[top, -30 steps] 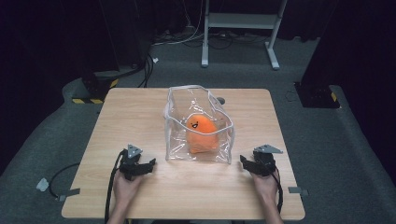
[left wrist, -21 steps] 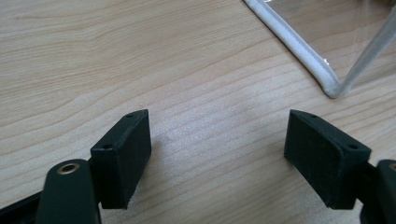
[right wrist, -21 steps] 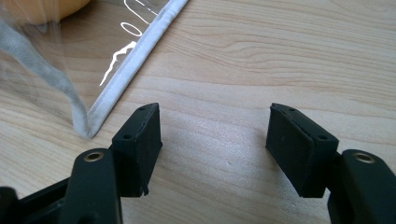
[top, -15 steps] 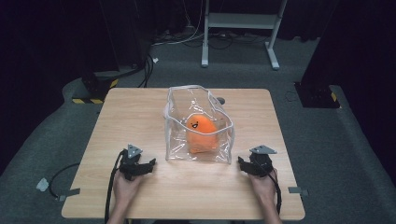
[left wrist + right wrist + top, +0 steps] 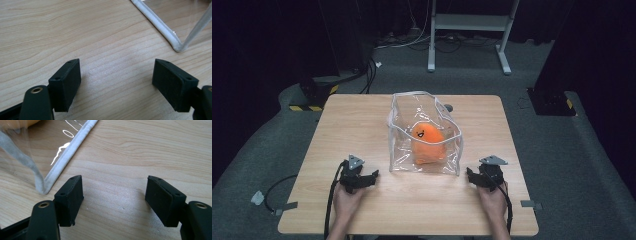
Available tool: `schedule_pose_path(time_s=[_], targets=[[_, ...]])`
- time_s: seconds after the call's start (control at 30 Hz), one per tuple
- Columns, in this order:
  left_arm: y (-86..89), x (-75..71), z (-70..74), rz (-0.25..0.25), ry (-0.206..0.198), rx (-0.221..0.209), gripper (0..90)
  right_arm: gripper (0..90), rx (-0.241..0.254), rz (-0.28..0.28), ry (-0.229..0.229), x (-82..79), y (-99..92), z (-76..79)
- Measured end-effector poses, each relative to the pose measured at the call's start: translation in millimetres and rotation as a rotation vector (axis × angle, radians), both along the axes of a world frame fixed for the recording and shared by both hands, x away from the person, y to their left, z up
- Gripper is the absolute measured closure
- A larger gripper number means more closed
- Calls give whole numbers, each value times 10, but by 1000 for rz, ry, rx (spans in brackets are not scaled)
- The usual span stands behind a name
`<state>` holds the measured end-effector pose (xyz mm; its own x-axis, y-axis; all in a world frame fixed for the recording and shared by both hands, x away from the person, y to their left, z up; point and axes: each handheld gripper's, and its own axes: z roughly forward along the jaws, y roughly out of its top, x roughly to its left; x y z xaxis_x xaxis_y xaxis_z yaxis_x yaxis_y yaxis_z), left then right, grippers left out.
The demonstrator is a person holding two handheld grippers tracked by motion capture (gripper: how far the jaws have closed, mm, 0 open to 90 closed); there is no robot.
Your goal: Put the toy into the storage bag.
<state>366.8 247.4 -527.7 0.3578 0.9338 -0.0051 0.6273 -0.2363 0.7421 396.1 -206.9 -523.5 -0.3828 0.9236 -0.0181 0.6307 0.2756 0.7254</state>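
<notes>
— Starting with the biggest thing: the wooden table [image 5: 362, 125] carries a clear plastic bag [image 5: 424, 135] standing upright near its middle, white-trimmed, mouth open at the top. Inside sits an orange plush toy [image 5: 428, 145] with a little face on it.

— And the hands?

— Both rest on the tabletop at the near side, one at each near corner of the bag. The left gripper [image 5: 371, 178] lies near the left corner, not touching it; its jaws stand well apart over bare wood, nothing between them.

— The right one?

— The right gripper [image 5: 470, 176] sits just beside the right corner. Its jaws have just been opening, and they stand apart with only tabletop between them (the bag's white seam passes just outside one pad in the right gripper view).

— So which step is this?

— I'd judge it the very start: the toy is inside the bag, nothing is gripped, both tools are poised.

— Next move?

— Probably one gripper pinching the bag's rim or wall to steady it, since thin film will buckle, while the other reaches in through the mouth for the toy.
</notes>
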Motion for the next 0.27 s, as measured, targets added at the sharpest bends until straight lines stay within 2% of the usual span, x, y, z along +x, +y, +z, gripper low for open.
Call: schedule_pose_path(time_s=[0.27], targets=[[0, 0, 0, 0, 0, 0, 229, 305, 1, 2, -1, 1, -4, 0]])
